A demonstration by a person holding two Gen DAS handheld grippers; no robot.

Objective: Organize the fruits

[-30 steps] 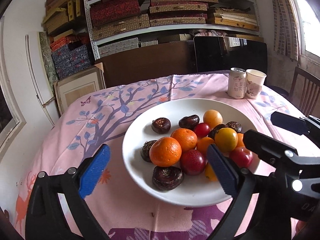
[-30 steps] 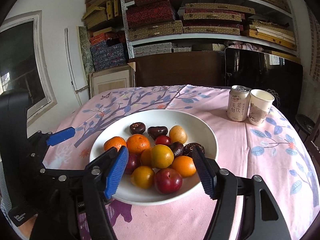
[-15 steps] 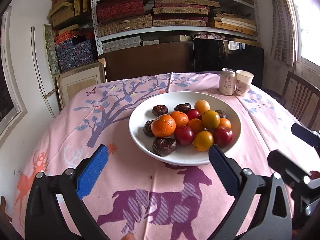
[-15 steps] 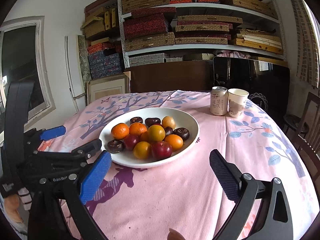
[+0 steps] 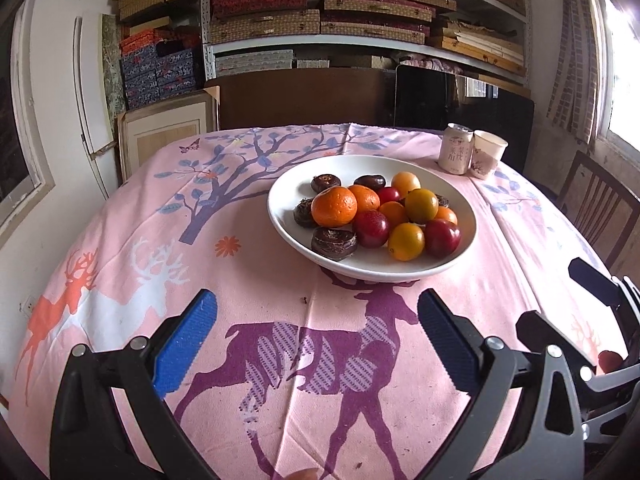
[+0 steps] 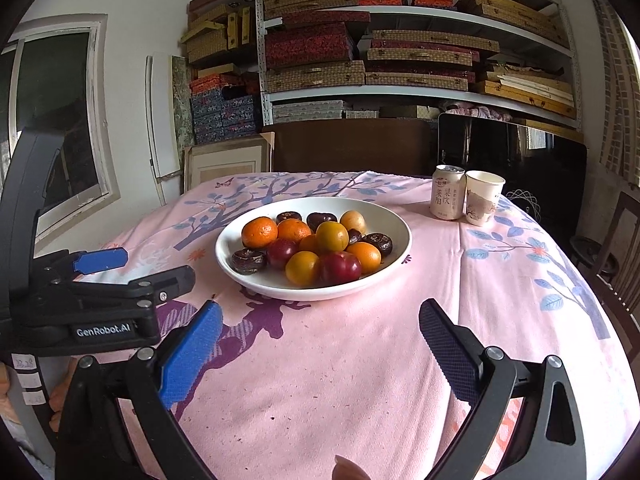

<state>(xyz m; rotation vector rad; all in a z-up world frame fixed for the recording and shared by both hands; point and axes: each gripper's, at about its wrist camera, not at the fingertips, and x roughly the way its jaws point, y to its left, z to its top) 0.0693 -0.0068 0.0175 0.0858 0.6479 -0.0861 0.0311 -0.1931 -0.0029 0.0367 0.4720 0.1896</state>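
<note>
Only the right view shows the left hand-held gripper [image 6: 140,268] whole, wide apart, empty.

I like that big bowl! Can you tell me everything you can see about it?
The bowl is white, round, wide and shallow, smooth and glossy like ceramic. It sits upright on the pink tablecloth, over the purple deer print. Inside lies a heap of fruit: oranges, yellow and red plums, and dark brown water chestnuts. Its back part is bare. Neither gripper touches it; the can and cup stand apart behind it.
</note>
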